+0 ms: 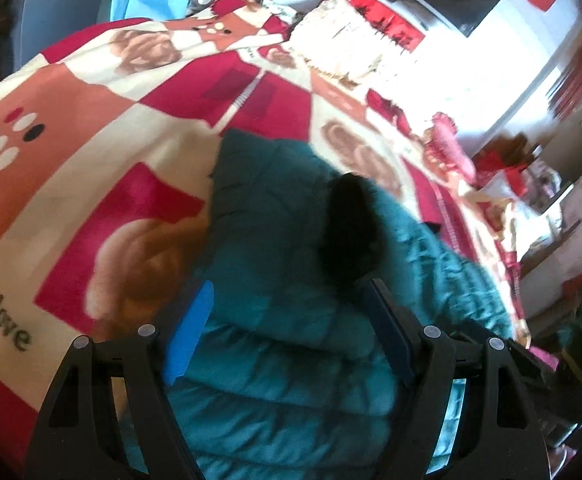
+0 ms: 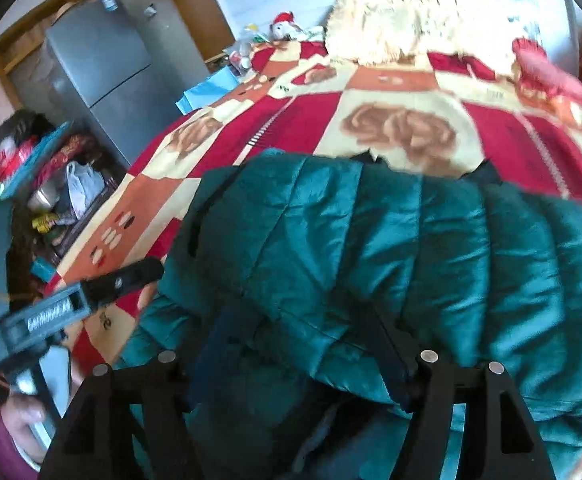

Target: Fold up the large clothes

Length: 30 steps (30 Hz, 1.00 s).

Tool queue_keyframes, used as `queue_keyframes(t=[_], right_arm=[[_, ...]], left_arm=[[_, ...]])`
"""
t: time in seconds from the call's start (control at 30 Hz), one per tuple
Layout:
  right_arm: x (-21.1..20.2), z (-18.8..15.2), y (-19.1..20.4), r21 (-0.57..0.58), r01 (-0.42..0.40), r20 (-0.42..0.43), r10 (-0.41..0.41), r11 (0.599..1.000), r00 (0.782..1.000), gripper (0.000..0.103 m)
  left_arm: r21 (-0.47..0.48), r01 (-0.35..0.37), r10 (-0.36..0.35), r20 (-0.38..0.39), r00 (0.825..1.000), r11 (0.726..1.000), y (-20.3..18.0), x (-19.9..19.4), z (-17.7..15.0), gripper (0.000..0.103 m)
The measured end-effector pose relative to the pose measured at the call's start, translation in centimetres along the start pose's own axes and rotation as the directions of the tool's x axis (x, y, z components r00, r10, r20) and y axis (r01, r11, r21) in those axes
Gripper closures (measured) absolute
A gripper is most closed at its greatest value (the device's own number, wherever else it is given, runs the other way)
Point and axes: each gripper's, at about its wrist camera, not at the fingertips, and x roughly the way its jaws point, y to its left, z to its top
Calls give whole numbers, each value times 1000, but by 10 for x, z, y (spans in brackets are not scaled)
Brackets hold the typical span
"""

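1. Right under my left gripper (image 1: 287,332) lies the teal quilted jacket (image 1: 283,360); its fingers stand wide apart above the puffy fabric, gripping nothing, one blue pad (image 1: 191,336) showing.
2. On my right gripper (image 2: 303,344) I cannot tell the grip: the fingers are spread, with a fold of jacket (image 2: 371,248) bunched between them (blurred there).
3. Beside the bed a crate (image 2: 71,184) on the floor holds a white plastic bag (image 2: 85,186) and packets.
4. Jacket is shiny, stitched in padded ribs, with a black fur trim (image 1: 349,232); it lies on a plush red, cream and orange rose-print blanket (image 1: 131,128).
5. I see the left gripper (image 2: 91,292) from the right camera, level above the blanket's edge just beside the jacket.
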Motion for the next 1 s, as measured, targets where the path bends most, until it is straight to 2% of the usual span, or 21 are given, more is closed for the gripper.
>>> queue_keyframes(t=[0.07,0.17,0.27,0.3,0.33,0.37,0.4,0.47,0.57,0.63,0.7,0.8,0.93,1.0], right_arm=[[-17,-1,-7,1,29,23,-29,1000,999,36],[-45,-3,-23,30,66,60,-68,997,996,36],[-69,-6,-41,59,117,94,-122,991,988,36],[-77,-7,-48,75,129,103,-137,989,985,36],[-84,-9,-55,90,144,110,-153,986,982,36],[-92,-10,-64,109,165,118,-177,980,977,36],[-100,-11,-74,135,187,129,-205,973,970,36],[-115,-11,-94,204,210,149,-242,956,959,36],[-131,-9,-120,314,214,162,-274,925,948,36],[-135,-7,-128,346,212,165,-282,914,945,36],[-133,-6,-128,353,208,171,-282,912,944,36],[-109,-8,-117,317,202,143,-257,927,956,36],[-41,-10,-103,254,201,21,-213,946,977,36],[-7,-14,-102,215,251,-65,-242,944,968,36]], left_arm=[[5,18,-18,3,1000,1000,-12,3,2,25],[24,7,-7,-10,1000,1000,-32,16,5,25],[47,-14,16,-62,998,999,-48,37,7,25],[55,1,3,-76,997,998,-54,44,7,30],[64,20,-15,-82,997,998,-57,47,7,39],[82,21,-14,-84,996,996,-61,49,7,62],[110,1,8,-85,996,994,-66,49,9,71],[146,-5,15,-66,998,989,-71,43,15,81],[172,2,0,-11,1000,985,-67,18,29,84],[166,14,-18,23,1000,986,-55,1,38,84],[161,-5,-3,48,999,987,-43,-8,42,85],[158,-63,56,47,997,985,-18,-6,36,85],[145,-111,118,-40,992,983,5,22,12,85],[138,-96,103,-46,994,986,8,24,8,80]])
